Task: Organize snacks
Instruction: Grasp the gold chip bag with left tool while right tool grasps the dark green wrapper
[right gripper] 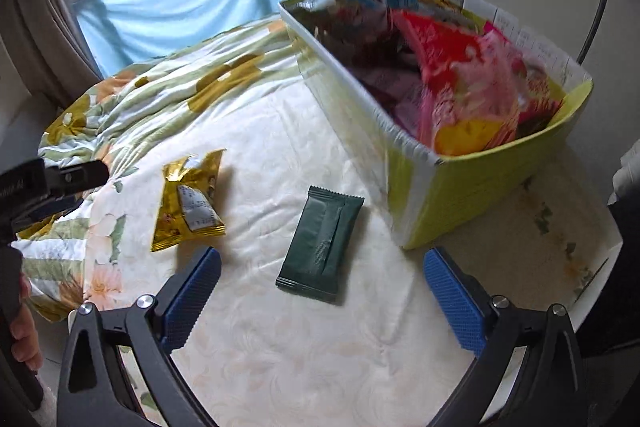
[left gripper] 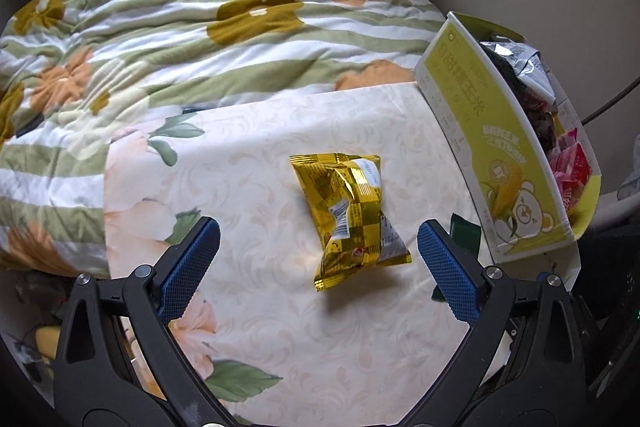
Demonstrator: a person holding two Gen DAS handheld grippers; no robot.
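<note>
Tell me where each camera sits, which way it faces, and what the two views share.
Left wrist: rides the left gripper, looking forward and down at the gold snack packet between its open jaws; only its own blue pads show.
Right wrist: rides the right gripper, looking forward and down at the dark green packet; a hand and the left gripper show at left.
Shared: both packets, the green box of snacks, the floral quilt.
</note>
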